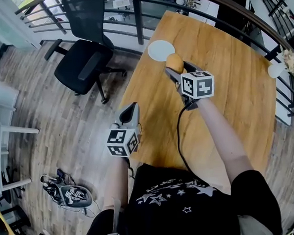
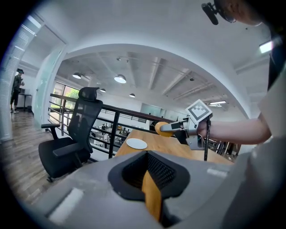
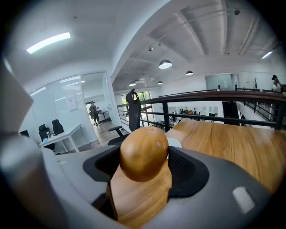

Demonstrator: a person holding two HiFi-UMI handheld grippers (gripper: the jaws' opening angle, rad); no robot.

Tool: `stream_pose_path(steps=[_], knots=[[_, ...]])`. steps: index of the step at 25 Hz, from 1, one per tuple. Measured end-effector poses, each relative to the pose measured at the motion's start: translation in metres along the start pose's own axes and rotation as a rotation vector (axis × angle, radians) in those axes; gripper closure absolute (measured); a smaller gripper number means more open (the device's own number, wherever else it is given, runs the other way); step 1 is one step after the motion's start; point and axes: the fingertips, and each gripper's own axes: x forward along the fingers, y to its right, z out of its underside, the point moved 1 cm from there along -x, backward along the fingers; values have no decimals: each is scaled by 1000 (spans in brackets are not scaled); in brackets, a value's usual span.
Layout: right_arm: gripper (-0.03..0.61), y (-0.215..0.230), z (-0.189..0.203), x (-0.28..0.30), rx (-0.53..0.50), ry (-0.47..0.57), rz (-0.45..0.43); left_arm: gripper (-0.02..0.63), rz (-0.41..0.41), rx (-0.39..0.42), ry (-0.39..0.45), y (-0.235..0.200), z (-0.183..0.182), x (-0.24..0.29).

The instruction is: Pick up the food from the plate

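A round, golden-brown piece of food [image 1: 174, 62] hangs above the wooden table [image 1: 230, 94], with my right gripper [image 1: 176, 68] shut on it. In the right gripper view the food [image 3: 143, 153] sits squeezed between the two black pads [image 3: 190, 172]. The white plate [image 1: 161, 50] lies bare just beyond it, near the table's far left corner. My left gripper [image 1: 130, 109] hovers off the table's left edge with its jaws shut and nothing in them. From the left gripper view, the food [image 2: 161, 129] and plate [image 2: 136, 143] show ahead.
A black office chair [image 1: 84, 61] stands left of the table beside a dark railing [image 1: 130, 13]. Shoes [image 1: 67, 193] lie on the wooden floor at lower left. A small white object [image 1: 276, 70] sits at the table's right edge.
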Motion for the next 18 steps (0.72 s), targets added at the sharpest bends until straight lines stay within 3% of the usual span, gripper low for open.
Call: stream_pose_path(steps=[8, 18], knots=[[239, -15, 4, -73, 25, 82, -82, 612, -29, 31, 21, 47, -5, -36], [239, -21, 30, -154, 13, 101, -168, 612, -49, 78, 29, 116, 7, -68]])
